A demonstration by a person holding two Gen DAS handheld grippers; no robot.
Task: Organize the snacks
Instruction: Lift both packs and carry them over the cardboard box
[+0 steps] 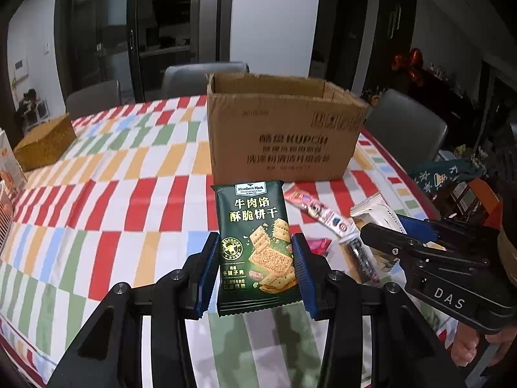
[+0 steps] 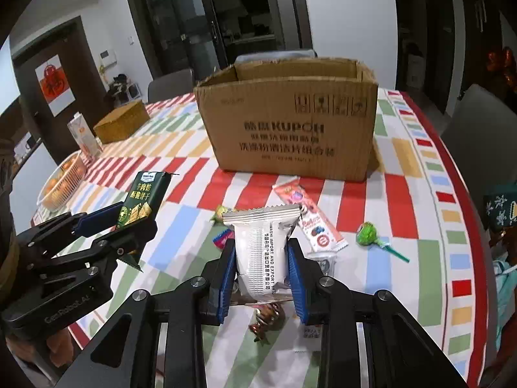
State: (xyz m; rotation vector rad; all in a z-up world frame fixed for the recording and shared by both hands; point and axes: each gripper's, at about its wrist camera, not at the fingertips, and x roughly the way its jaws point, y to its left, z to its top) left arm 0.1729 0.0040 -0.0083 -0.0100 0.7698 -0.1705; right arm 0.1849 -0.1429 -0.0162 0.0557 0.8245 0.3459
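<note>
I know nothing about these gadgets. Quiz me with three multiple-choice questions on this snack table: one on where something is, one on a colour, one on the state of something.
1. Where does the cardboard box stand?
A. on the table beyond the loose snacks
B. on a chair
C. on the floor

2. What colour is the cracker packet in the left tool?
A. pink
B. dark green
C. white

3. How is the box's top?
A. taped shut
B. crushed flat
C. open

Answers: 1 A, it sits on the checked tablecloth behind the snacks. 2 B, its wrapper is dark green with gold print. 3 C, its flaps stand up and the inside walls show.
</note>
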